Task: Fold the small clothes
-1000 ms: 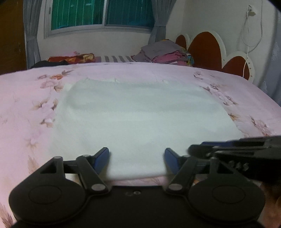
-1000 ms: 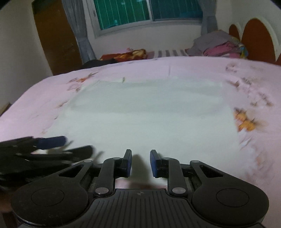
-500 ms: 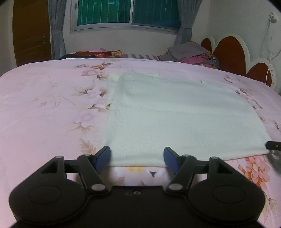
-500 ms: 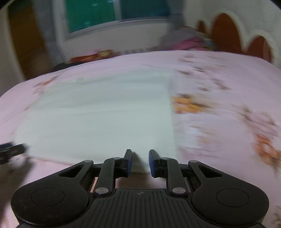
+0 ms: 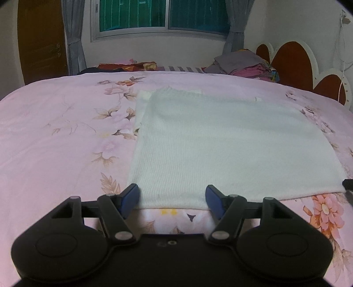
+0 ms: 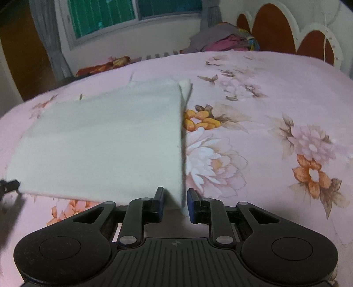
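A white knitted cloth (image 5: 231, 145) lies flat on a pink bed (image 5: 55, 136) with flower prints. It looks soft and has thin ribs running up and down. It fills the middle and right of the left wrist view, and the middle left of the right wrist view (image 6: 106, 141). It seems to be folded, because a second layer peeks out along its far edge and side.

The left gripper (image 5: 172, 197) sits at the bottom of its view. Its blue fingers (image 5: 130, 196) are spread wide apart, one on each side of the near left corner of the cloth. They are not pinching it.

The right gripper (image 6: 175, 203) sits at the bottom of its own view. Its fingers (image 6: 160, 202) are close together but with a gap. The near right corner of the cloth sticks up in that gap. I cannot tell if the fingers touch it.

At the top of both views is a window (image 5: 163, 13) with gray curtains (image 5: 72, 37). A pile of clothes (image 5: 242, 65) rests at the far edge of the bed, in the upper right. A brown and white headboard (image 5: 293, 64) stands at the right. A brown door (image 5: 42, 42) is in the upper left.
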`<state>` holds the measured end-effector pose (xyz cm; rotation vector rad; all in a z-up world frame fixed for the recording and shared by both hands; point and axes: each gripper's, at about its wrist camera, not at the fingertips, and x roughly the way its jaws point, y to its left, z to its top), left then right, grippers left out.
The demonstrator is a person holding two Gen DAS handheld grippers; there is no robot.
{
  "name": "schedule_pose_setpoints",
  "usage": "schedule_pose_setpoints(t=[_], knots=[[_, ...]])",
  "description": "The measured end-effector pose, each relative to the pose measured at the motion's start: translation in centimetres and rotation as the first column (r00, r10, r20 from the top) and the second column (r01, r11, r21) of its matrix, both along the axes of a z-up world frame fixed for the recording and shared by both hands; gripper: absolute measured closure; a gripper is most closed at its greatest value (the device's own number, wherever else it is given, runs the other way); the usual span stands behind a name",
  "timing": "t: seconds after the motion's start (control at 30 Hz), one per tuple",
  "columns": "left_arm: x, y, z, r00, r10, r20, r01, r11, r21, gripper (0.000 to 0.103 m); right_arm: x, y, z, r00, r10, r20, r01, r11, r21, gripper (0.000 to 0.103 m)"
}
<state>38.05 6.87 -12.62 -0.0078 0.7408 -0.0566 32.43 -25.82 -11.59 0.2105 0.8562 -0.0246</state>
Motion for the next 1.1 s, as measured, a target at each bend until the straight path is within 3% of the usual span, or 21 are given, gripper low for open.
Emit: schedule_pose_setpoints(t=[0.13, 0.23, 0.33, 0.43, 0.6, 0.67, 0.7, 0.73, 0.77, 0.83, 0.87, 0.9, 0.97, 1.03, 1.07, 1.1], knots=[[-0.1, -0.2, 0.0, 1.000, -0.001, 0.000, 0.001, 1.000, 0.003, 0.036, 0.0, -0.2, 0.5, 1.000, -0.013, 0.008, 0.013, 1.000, 0.003, 0.082], [-0.2, -0.3, 0.0, 1.000, -0.002, 0.001, 0.002, 1.000, 0.006, 0.036, -0.4, 0.0, 1.4, 0.997, -0.018, 0.071, 0.017, 1.000, 0.013, 0.083], [-0.1, -0.3, 0.0, 1.000, -0.001, -0.002, 0.001, 1.000, 0.007, 0.036, 0.1, 0.1, 0.3, 1.000, -0.013, 0.001, 0.013, 1.000, 0.017, 0.083], [0.0, -0.1, 0.1, 1.000, -0.004, -0.007, 0.004, 1.000, 0.002, 0.036, -0.3, -0.8, -0.3, 0.999, -0.041, 0.007, 0.041, 0.997, 0.065, 0.083], [0.1, 0.2, 0.3, 1.000, -0.012, -0.029, 0.012, 1.000, -0.005, 0.035, -0.3, -0.1, -0.2, 1.000, -0.004, 0.007, 0.004, 1.000, 0.004, 0.083], [-0.4, 0.5, 1.5, 0.996, 0.071, -0.050, -0.070, 0.997, 0.012, 0.024, -0.2, -0.1, -0.1, 1.000, 0.004, 0.000, -0.004, 1.000, -0.001, 0.082], [-1.2, 0.7, 2.2, 0.991, 0.130, -0.024, -0.129, 0.991, 0.034, 0.009, -0.3, -0.1, 0.3, 1.000, -0.002, -0.006, 0.002, 1.000, -0.005, 0.082], [-2.8, 1.1, 3.0, 0.986, 0.160, 0.040, -0.161, 0.987, 0.022, 0.005, -0.8, -0.3, 1.0, 1.000, -0.016, 0.009, 0.016, 1.000, 0.002, 0.082], [-4.0, 1.6, 3.5, 0.983, 0.166, 0.076, -0.165, 0.986, -0.017, 0.006, -1.7, -0.5, 1.8, 0.999, -0.025, 0.047, 0.024, 0.999, 0.024, 0.082], [-5.6, 2.5, 3.5, 0.979, 0.199, 0.045, -0.195, 0.977, -0.088, 0.012, -3.3, -1.2, 3.0, 0.995, -0.038, 0.095, 0.027, 0.994, 0.107, 0.081], [-6.3, 2.8, 3.2, 0.977, 0.212, 0.009, -0.209, 0.971, -0.116, 0.014, -3.9, -1.4, 3.1, 0.995, -0.040, 0.094, 0.027, 0.990, 0.140, 0.071], [-6.8, 3.0, 2.8, 0.976, 0.219, -0.020, -0.220, 0.965, -0.145, 0.024, -4.6, -1.5, 3.2, 0.994, -0.045, 0.097, 0.029, 0.987, 0.158, 0.051], [-8.0, 3.6, 2.0, 0.972, 0.224, -0.072, -0.235, 0.936, -0.262, 0.034, -6.1, -1.2, 3.7, 0.990, -0.040, 0.137, 0.016, 0.985, 0.170, 0.044], [-9.0, 4.3, 1.1, 0.969, 0.222, -0.111, -0.248, 0.882, -0.401, 0.046, -7.4, -0.7, 4.1, 0.984, -0.021, 0.174, -0.010, 0.984, 0.177, 0.052], [-9.3, 4.5, 0.8, 0.966, 0.228, -0.123, -0.259, 0.858, -0.445, 0.047, -7.9, -0.4, 4.3, 0.983, -0.003, 0.182, -0.030, 0.984, 0.177, 0.075], [-9.4, 4.7, 0.6, 0.963, 0.237, -0.130, -0.270, 0.831, -0.486, 0.047, -8.1, -0.2, 4.4, 0.984, 0.011, 0.180, -0.045, 0.982, 0.183, 0.089]])
